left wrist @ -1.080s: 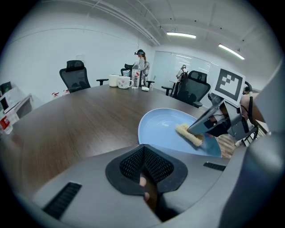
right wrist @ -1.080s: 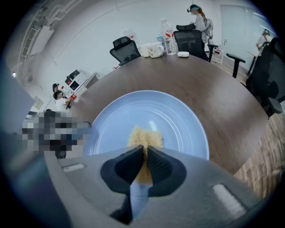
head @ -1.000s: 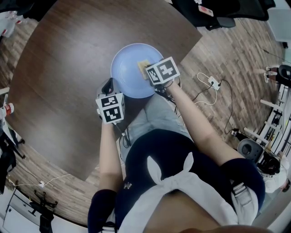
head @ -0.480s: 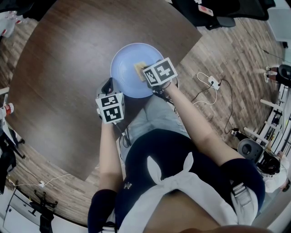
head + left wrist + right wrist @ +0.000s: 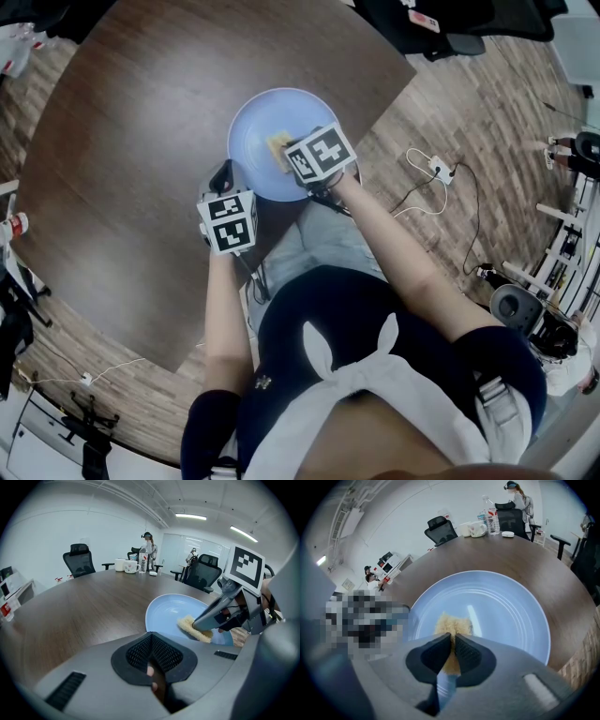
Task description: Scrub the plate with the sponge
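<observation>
Fingers (image 5: 435,657) of the right gripper (image 5: 453,638) are clamped on the pale yellow, fibrous sponge (image 5: 451,621). Its free end is pressed down on the floor of the round, light blue plate (image 5: 506,616), which sits at the near edge of the dark brown wooden table (image 5: 141,141). Over the last second this gripper has slid leftward across the plate, carrying the sponge from right of the middle to about the middle. The plate itself has not shifted on the table. I read that as one scrubbing stroke under way, so the task is in its working phase. No dirt or foam shows, so I cannot judge how much scrubbing remains. The left gripper (image 5: 151,638) has stayed put just beside the plate's near-left rim, its black ribbed pads closed together and gripping neither sponge nor plate. Whether it touches the rim is unclear. With nothing visibly holding the plate, a hard sideways stroke could push it along the smooth tabletop.
</observation>
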The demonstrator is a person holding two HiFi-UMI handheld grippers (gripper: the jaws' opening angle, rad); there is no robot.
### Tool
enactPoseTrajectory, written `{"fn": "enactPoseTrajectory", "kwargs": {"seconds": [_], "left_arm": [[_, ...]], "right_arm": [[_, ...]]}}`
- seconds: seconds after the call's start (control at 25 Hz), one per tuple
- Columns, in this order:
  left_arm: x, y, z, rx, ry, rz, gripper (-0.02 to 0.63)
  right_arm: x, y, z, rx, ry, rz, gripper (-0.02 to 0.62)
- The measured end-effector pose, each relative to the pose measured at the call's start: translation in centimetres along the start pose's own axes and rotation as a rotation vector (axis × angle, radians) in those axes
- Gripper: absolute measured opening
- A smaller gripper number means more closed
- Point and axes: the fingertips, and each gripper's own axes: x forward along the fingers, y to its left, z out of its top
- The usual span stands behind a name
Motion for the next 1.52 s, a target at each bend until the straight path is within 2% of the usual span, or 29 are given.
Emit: {"fn": "enactPoseTrajectory", "kwargs": {"seconds": [1.52], "left_arm": [[0.0, 0.1, -0.2, -0.008, -0.003, -0.006, 0.006]], "right_arm": [[2.9, 7.5, -0.1, -0.181, -0.036, 0.08, 0.025]]}}
